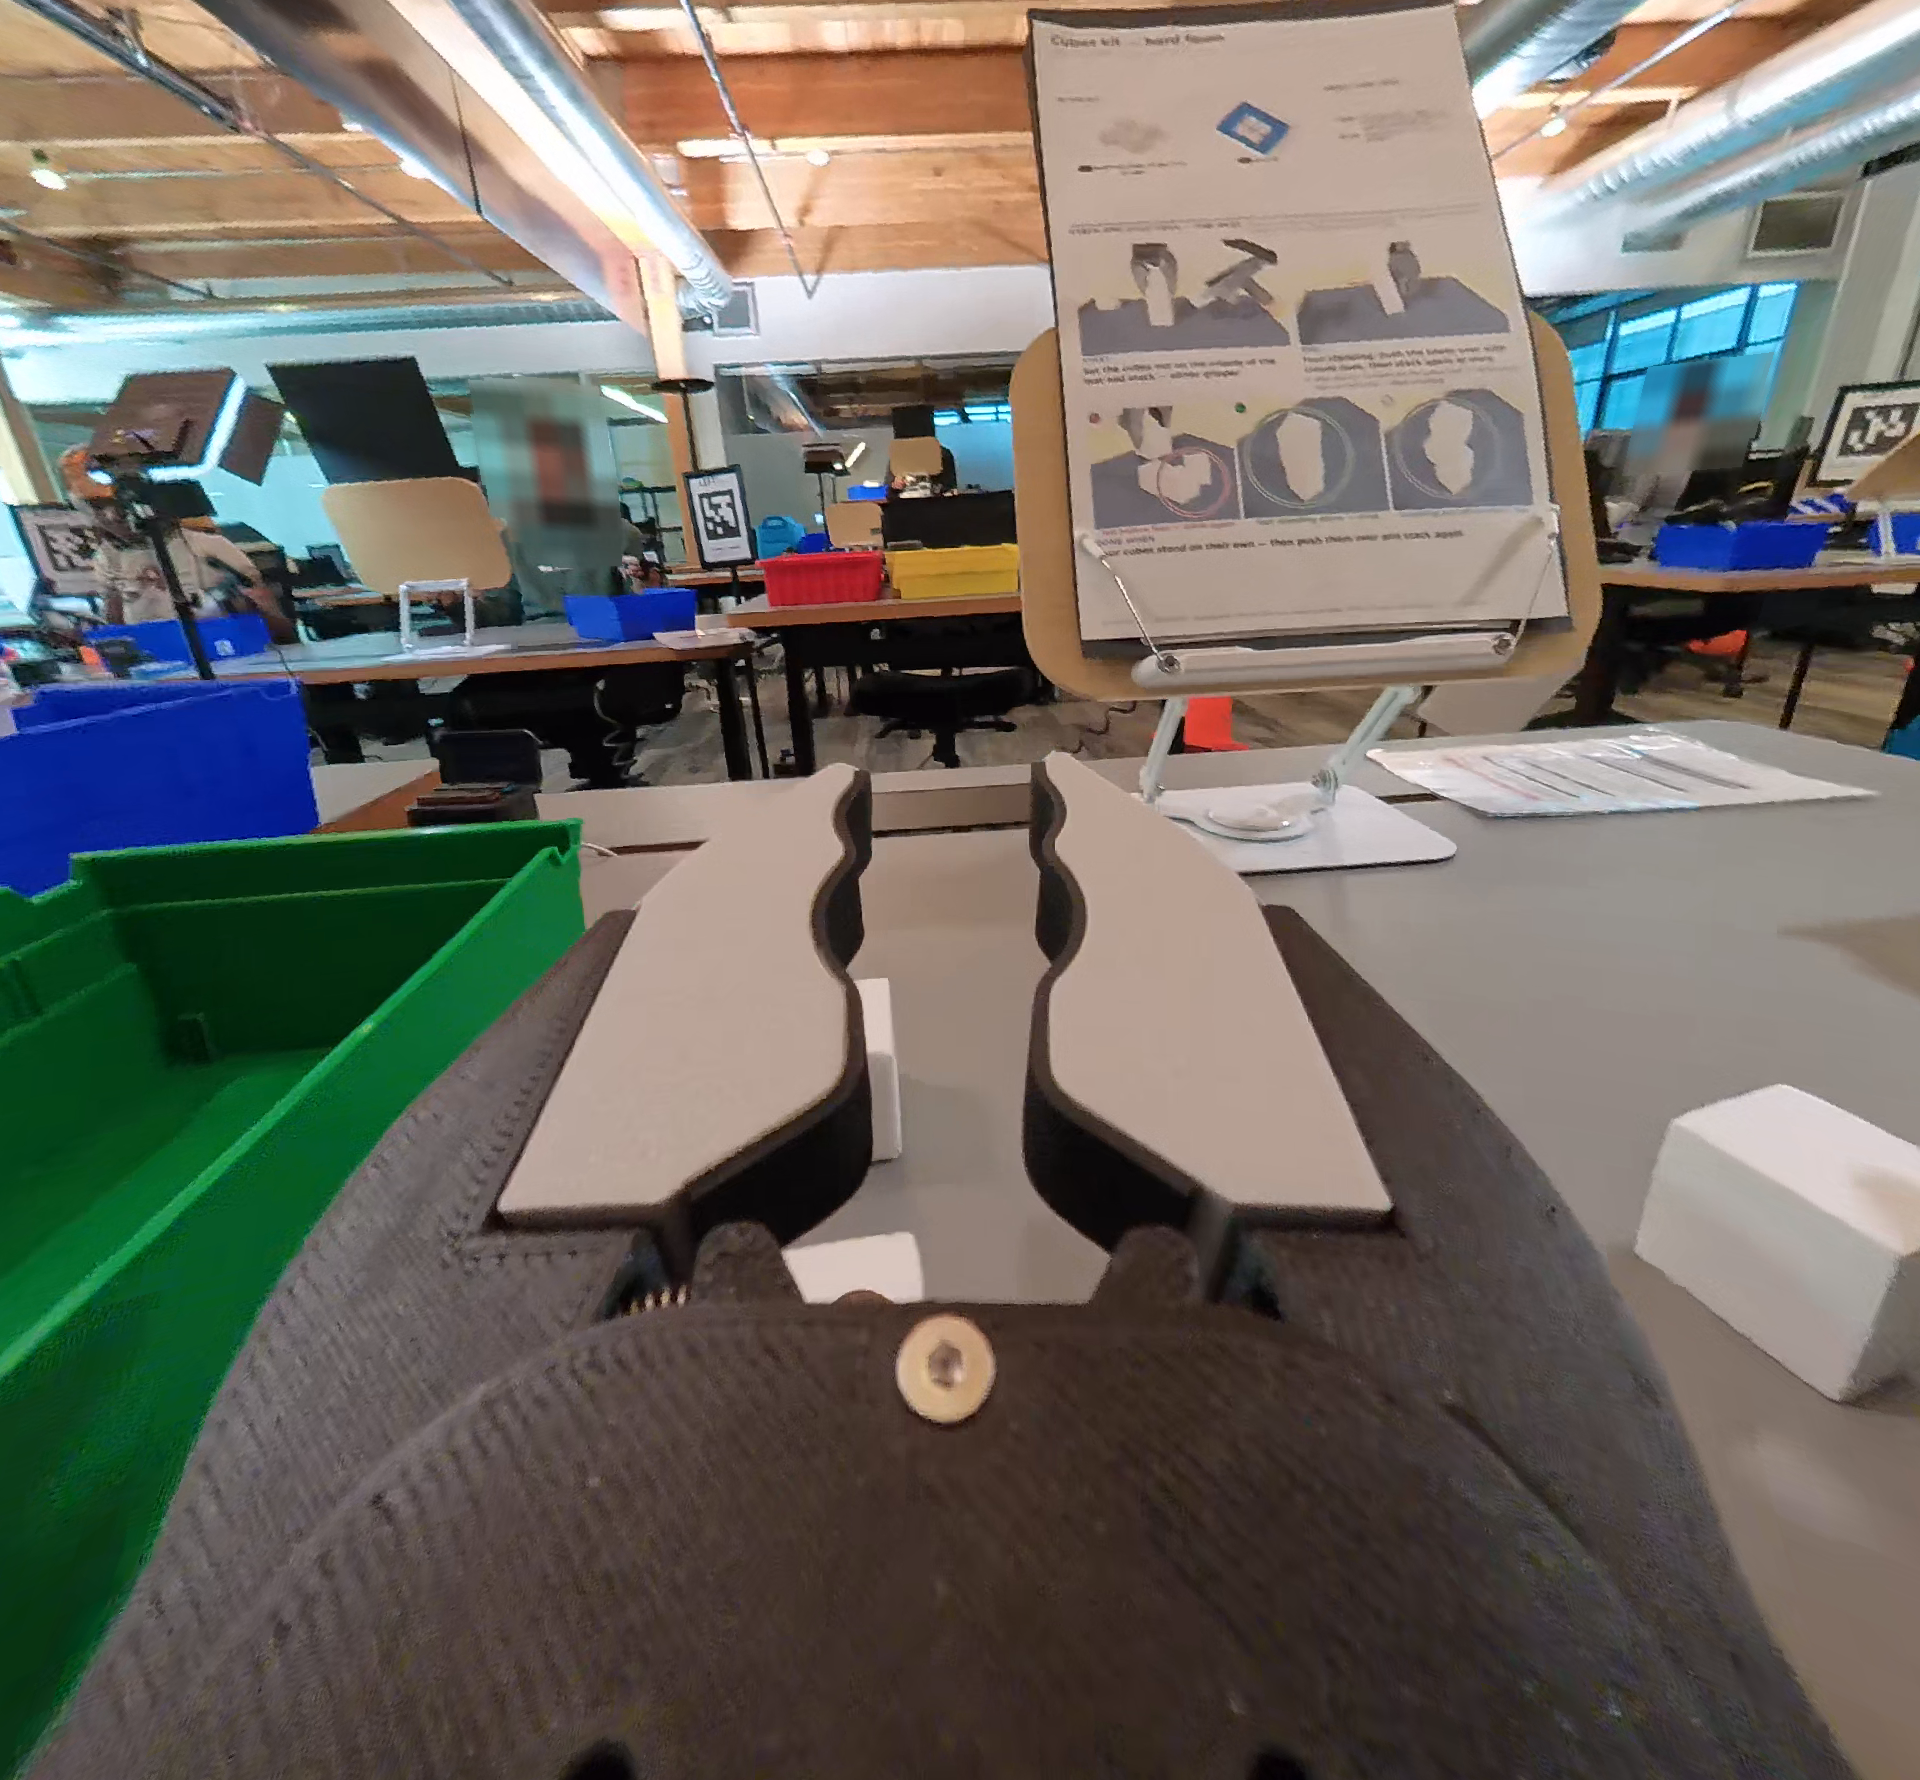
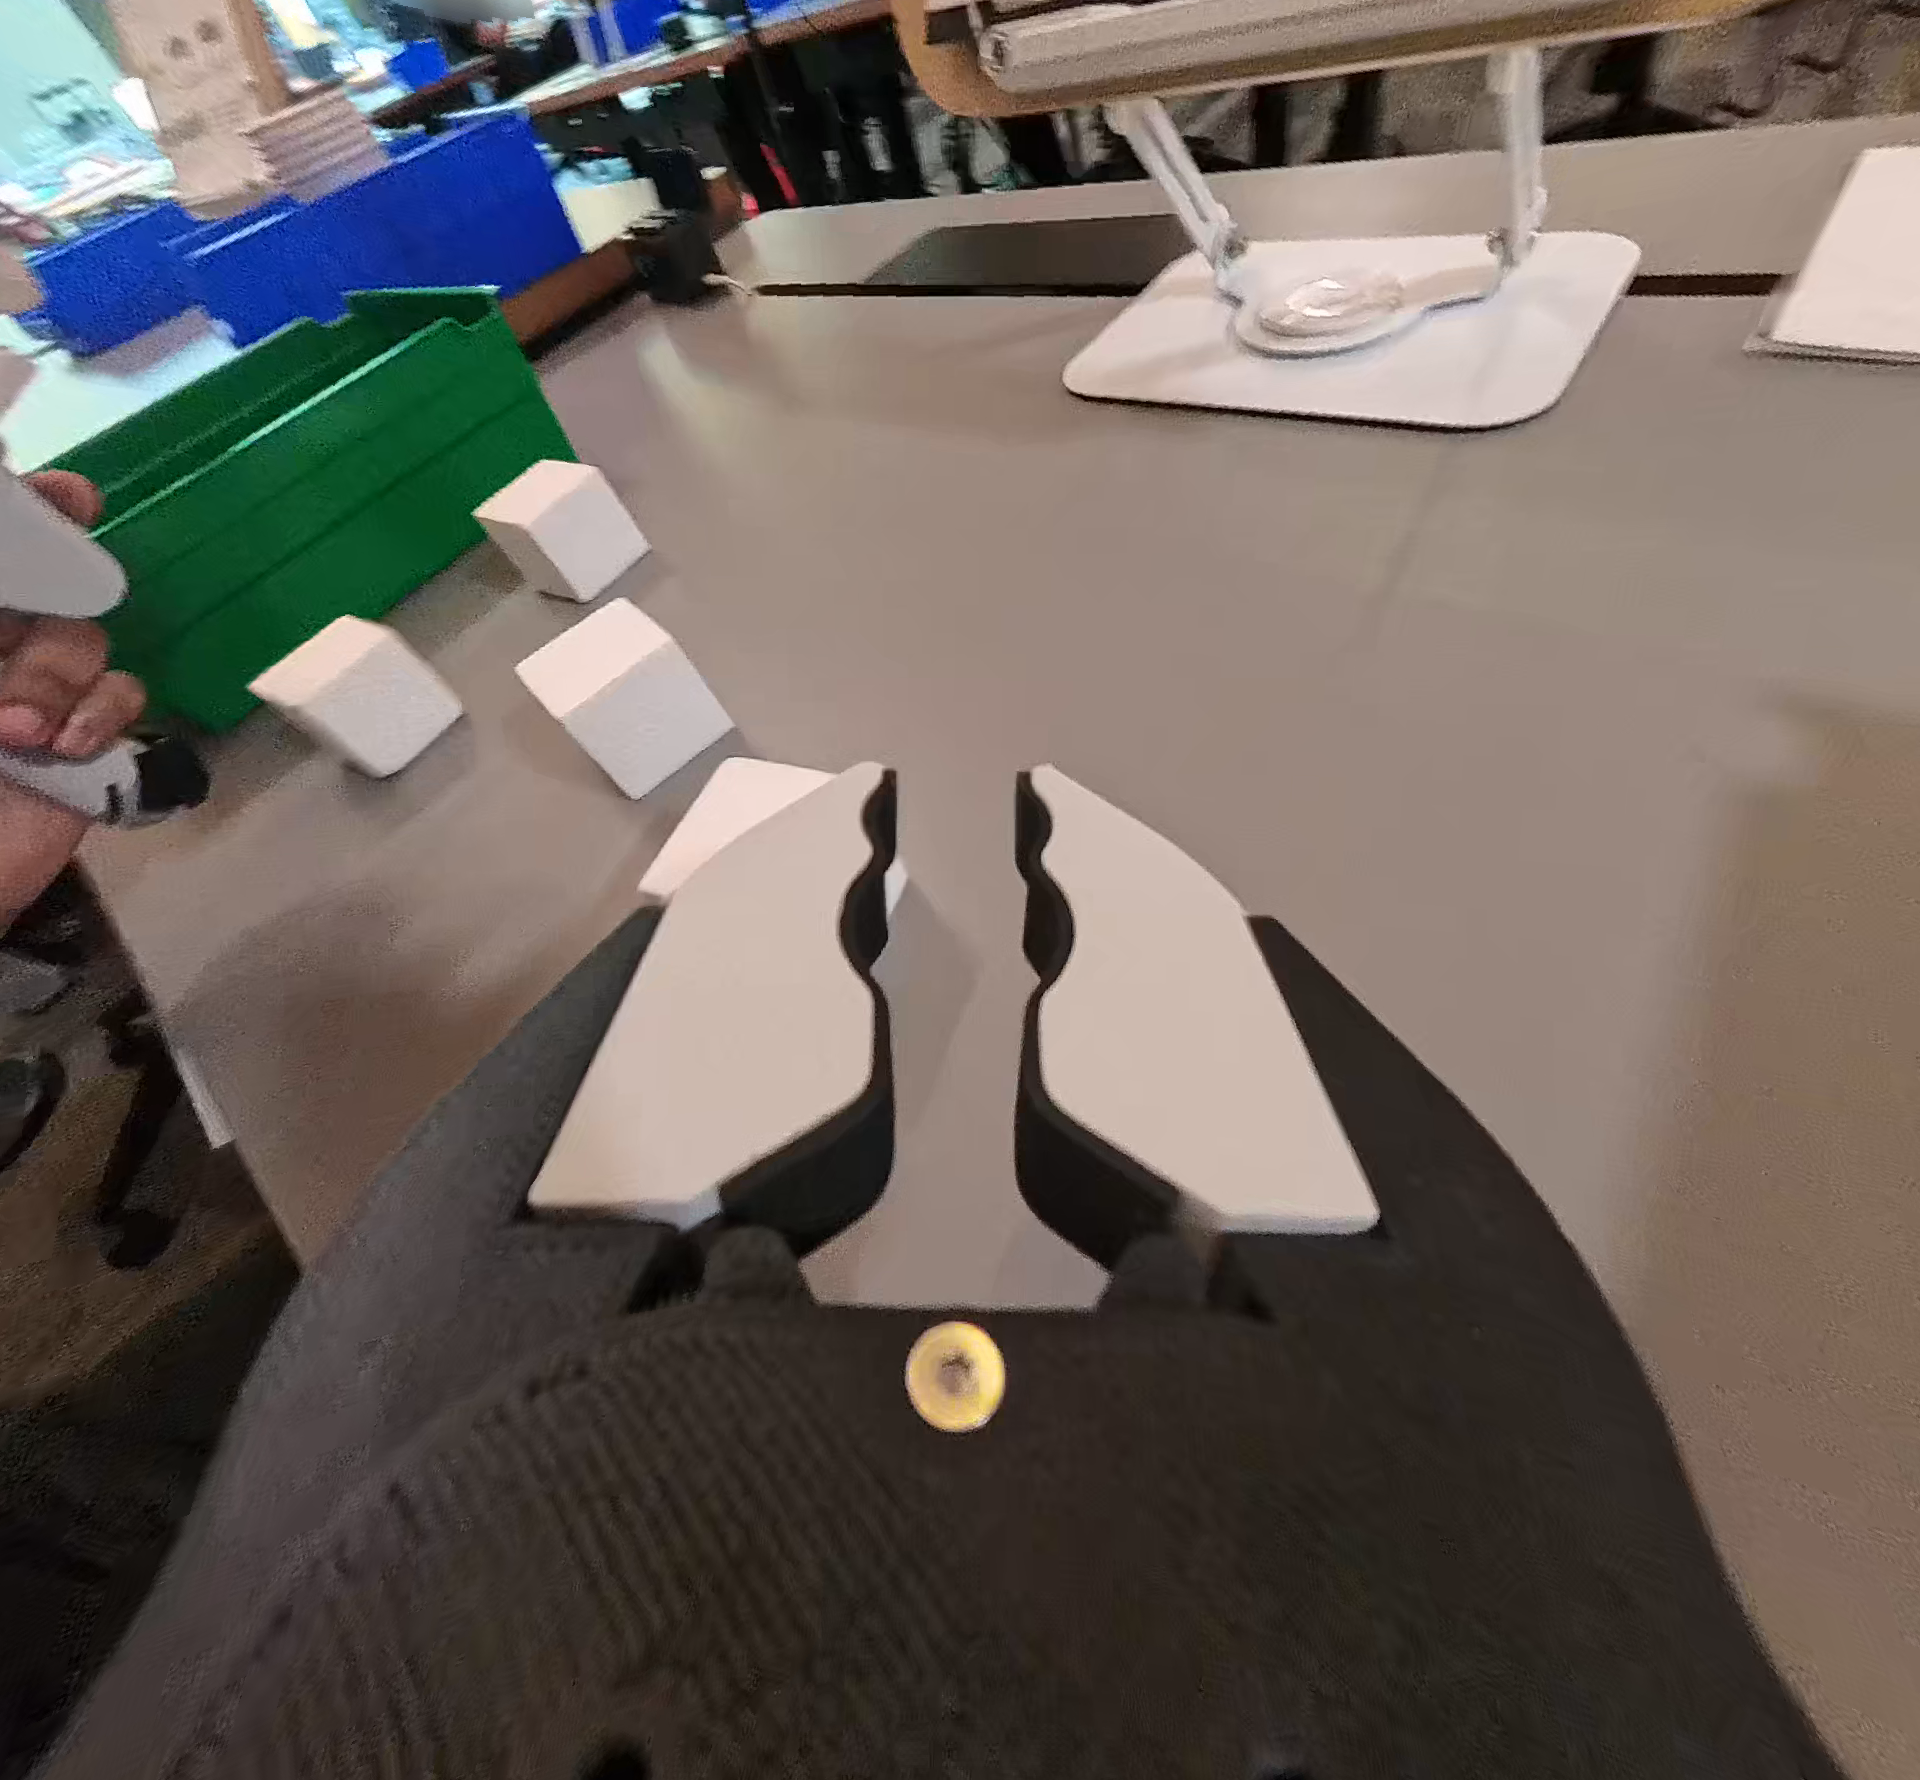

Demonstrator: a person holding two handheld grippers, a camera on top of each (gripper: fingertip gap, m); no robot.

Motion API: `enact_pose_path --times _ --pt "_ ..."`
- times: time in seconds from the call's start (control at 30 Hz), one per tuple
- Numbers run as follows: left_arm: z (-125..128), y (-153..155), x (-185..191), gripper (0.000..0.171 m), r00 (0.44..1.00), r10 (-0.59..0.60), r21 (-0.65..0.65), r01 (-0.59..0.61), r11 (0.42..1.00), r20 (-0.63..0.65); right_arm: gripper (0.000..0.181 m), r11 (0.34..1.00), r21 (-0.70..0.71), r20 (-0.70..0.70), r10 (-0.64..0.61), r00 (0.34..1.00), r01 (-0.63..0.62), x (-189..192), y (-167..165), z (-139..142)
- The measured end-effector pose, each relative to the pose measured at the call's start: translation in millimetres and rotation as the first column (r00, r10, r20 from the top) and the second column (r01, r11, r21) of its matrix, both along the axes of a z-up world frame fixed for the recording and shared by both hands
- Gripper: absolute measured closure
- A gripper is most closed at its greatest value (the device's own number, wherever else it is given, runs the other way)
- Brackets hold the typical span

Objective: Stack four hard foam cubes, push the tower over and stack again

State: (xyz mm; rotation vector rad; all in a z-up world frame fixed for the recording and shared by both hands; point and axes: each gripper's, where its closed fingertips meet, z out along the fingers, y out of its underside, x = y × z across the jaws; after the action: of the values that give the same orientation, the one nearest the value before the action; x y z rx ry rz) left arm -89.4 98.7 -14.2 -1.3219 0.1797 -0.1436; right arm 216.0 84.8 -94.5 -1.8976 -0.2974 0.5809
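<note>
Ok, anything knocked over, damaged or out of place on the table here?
Nothing stands out. Four white blocks lie loosely scattered on the grey table beside the green bin, none damaged; the document stand is upright. Both hand-held grippers are open.

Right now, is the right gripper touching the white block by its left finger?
Cannot tell. In the right wrist view the gripper is open, and its left finger hides most of the white block.
</note>
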Motion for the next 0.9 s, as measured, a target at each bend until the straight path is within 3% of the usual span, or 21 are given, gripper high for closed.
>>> enact_pose_path --times 0.13,0.23,0.43,0.57,0.67,0.77,0.9 --pt "2.0 -9.7 22.2 0.143 0.991 -0.089 -0.064 0.096 0.993 0.104 0.152 0.994 0.11 -0.022 0.024 0.999 -0.022 4.4 -1.0 20.8" --pt "-9.3 -25.1 66.7 0.143 0.961 -0.22 -0.145 0.245 0.959 0.168 0.15 0.992 0.107 -0.049 0.065 0.997 -0.059 0.4 -2.8 14.5" --pt "-52.8 -61.8 151.0 0.143 0.865 -0.5 -0.302 0.487 0.819 0.04 0.138 0.991 0.062 -0.01 0.123 0.992 -0.122 -9.5 -2.3 -1.6" --pt "-69.8 -62.7 156.2 0.142 0.814 -0.561 -0.38 0.573 0.726 0.155 0.11 0.946 0.032 -0.012 0.322 0.947 -0.322 -37.2 -22.3 -1.0" --pt "-76.3 -52.5 143.9 0.141 0.817 -0.544 -0.416 0.569 0.71 0.19 0.106 0.934 0.014 -0.014 0.357 0.934 -0.357 -47.4 -27.6 -4.2" --pt "-77.6 -41.8 130.4 0.142 0.837 -0.513 -0.42 0.541 0.728 0.189 0.1 0.934 -0.045 0.155 0.358 0.921 -0.355 -47.9 -26.4 -30.8" --pt "-81.2 -39.9 129.1 0.143 0.819 -0.508 -0.438 0.573 0.692 0.268 0.1 0.911 -0.042 0.362 0.398 0.843 -0.411 -47.9 -20.9 -49.0"
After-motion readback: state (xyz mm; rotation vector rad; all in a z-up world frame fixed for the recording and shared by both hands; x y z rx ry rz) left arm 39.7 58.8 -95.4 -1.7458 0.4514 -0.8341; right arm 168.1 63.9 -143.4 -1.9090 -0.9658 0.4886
